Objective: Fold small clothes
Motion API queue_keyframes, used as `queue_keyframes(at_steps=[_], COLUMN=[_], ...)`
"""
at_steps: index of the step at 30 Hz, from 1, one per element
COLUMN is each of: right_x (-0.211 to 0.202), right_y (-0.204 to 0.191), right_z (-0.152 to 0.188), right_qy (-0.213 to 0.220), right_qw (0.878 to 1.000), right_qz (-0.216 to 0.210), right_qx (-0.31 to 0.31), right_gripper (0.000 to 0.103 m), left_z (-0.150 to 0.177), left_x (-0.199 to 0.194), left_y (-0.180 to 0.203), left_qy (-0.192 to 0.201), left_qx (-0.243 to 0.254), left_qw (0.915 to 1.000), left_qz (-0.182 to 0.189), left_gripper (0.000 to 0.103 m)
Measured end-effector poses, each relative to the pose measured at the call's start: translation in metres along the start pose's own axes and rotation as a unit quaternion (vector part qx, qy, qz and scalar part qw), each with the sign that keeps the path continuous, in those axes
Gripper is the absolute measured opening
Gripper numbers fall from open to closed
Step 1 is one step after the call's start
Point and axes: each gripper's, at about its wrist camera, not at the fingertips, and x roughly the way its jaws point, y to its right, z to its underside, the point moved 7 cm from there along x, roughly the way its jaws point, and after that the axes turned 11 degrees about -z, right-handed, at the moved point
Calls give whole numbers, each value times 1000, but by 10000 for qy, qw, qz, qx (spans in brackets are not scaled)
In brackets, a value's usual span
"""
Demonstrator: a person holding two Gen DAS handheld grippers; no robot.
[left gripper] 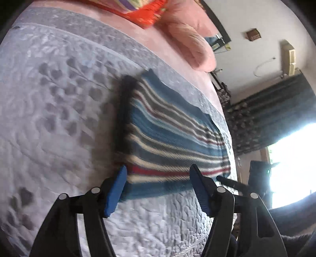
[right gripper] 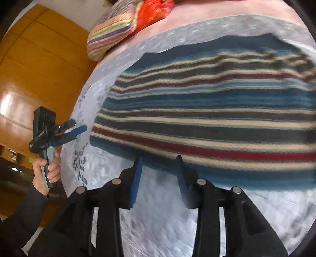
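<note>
A striped garment point(right gripper: 207, 126) is seen spread flat on a grey quilt point(left gripper: 49, 118) covering a bed, its near hem toward both cameras; whether it is already folded once cannot be told. The left hand-held gripper point(left gripper: 158, 189) is held with its fingers apart, straddling the near hem at one corner, the blue pads point(left gripper: 116, 193) at or just over the cloth edge; contact cannot be confirmed through the blur. The right hand-held gripper point(right gripper: 160, 178) is likewise apart, poised just short of the hem, nothing clamped. In the right view the left tool is seen off the garment's far left corner, gripped by a hand point(right gripper: 47, 170). Judged step: both near corners to be pinched before a fold. For a clean fold, only the hem layers should be taken, not the quilt beneath; both corners should be lifted level and together so the stripes stay aligned. A striped pillow point(right gripper: 112, 31) and red cloth point(right gripper: 154, 13) lie well beyond, clear of the work.
</note>
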Motion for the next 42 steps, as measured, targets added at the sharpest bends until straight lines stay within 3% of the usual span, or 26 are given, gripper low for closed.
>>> queue_keyframes(at_steps=[1, 4, 8, 10, 13, 17, 22, 42], right_x=[12, 54, 45, 40, 55, 90, 131, 174], right_y=[0, 23, -2, -24, -52, -88, -116, -121], right_z=[0, 2, -7, -5, 10, 41, 48, 31], right_qy=[-26, -327, -157, -122, -345, -523, -404, -204], right_qw=[10000, 9984, 9980, 9920, 9705, 9185, 8882, 8826], right_qz=[71, 443, 584, 1011, 1728, 2548, 2829, 2831], right_qx=[-38, 162, -166, -753, -1649, -2979, -3599, -3747], right_gripper=[35, 31, 35, 39, 45, 53, 57, 60], left_z=[-6, -23, -35, -44, -55, -69, -84, -113], left_x=[1, 21, 43, 53, 72, 93, 116, 156], left_y=[-6, -17, -25, -22, -18, -12, -11, 11], left_qy=[-19, -154, -350, -422, -613, -760, -890, -1067], left_qx=[-101, -333, -367, -279, -264, -219, -197, 172], left_qw=[9999, 9993, 9987, 9987, 9978, 9968, 9958, 9934], left_qz=[-9, -55, -17, 9, 50, 81, 112, 396], left_gripper=[74, 75, 75, 75, 76, 76, 76, 76])
